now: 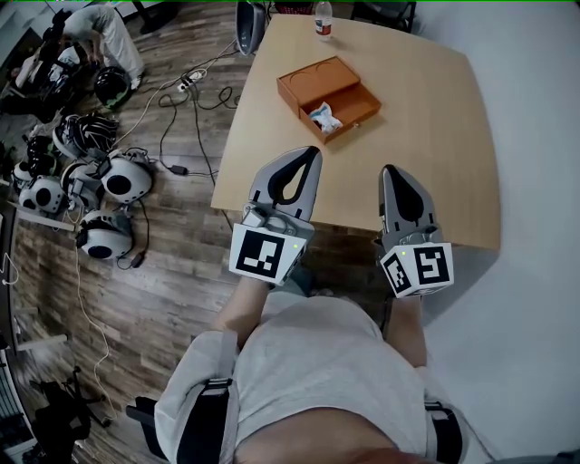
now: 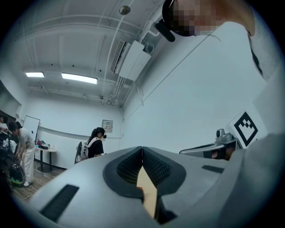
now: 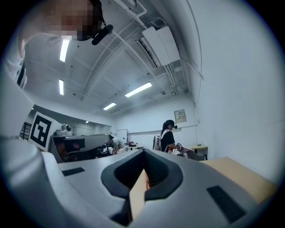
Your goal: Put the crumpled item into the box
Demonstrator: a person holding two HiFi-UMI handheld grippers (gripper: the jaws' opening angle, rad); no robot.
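- Table [image 1: 435, 136]: pale wooden top with rounded corners. It sits on brown plank floor [image 1: 172, 272], and a white wall [image 1: 535, 181] runs along its 3 o'clock side.
- Box [image 1: 317, 82]: orange-brown wood, on the table at 12 o'clock from both grippers and well apart from them. Its lower compartment is open.
- Crumpled item [image 1: 324, 116]: white and blue, lying inside the box's open compartment.
- Bottle [image 1: 323, 20]: clear and upright, at the table's far edge, 12 o'clock from the box.
- Left gripper [image 1: 314, 152]: over the table's near edge, jaws pressed together with nothing between them.
- Right gripper [image 1: 387, 170]: just beside the left one at its 3 o'clock, jaws likewise pressed together and empty.
- Helmets [image 1: 104, 177]: a white-and-black cluster on the floor, 9 o'clock from the table.
- Cables [image 1: 195, 100]: dark, trailing across the floor between the helmets and the table.
- Bending person [image 1: 104, 32]: at 10 o'clock, by more gear.
- Ceiling lights [image 2: 79, 78]: lit strips on a white ceiling.
- Standing person [image 2: 94, 142]: in dark clothes with headgear, across the room.
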